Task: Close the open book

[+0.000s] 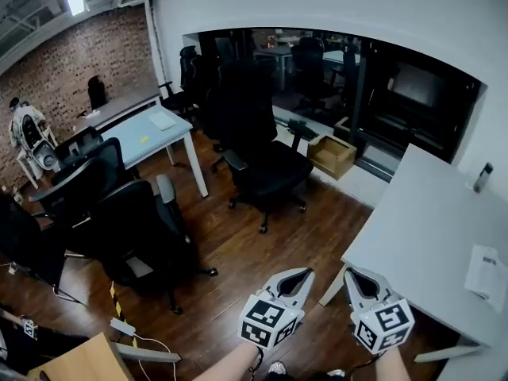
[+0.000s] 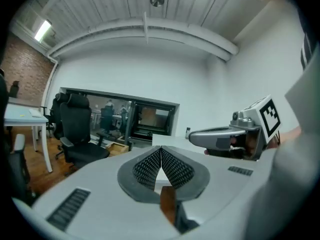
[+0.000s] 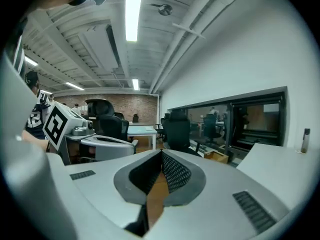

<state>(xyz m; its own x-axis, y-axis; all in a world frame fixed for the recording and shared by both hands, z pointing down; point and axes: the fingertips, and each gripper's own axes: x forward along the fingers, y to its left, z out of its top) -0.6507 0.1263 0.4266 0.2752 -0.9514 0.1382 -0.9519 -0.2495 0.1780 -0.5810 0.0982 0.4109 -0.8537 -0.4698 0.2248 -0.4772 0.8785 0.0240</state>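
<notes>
Low in the head view, both grippers are held side by side over the wooden floor, at the near corner of a grey-white table (image 1: 421,228). My left gripper (image 1: 297,279) is shut with nothing between its pads (image 2: 150,166). My right gripper (image 1: 359,279) is shut too, and its pads (image 3: 172,171) hold nothing. A white printed sheet or booklet (image 1: 486,275) lies on the table near the right edge; I cannot tell whether it is the book. Each gripper view shows the other gripper beside it: the right one (image 2: 235,136) and the left one (image 3: 100,145).
Black office chairs (image 1: 266,153) (image 1: 139,228) stand on the floor ahead and to the left. A pale desk (image 1: 151,133) is at the back left, with a cardboard box (image 1: 333,155) by the dark window. A small dark bottle (image 1: 482,176) stands on the table's far side.
</notes>
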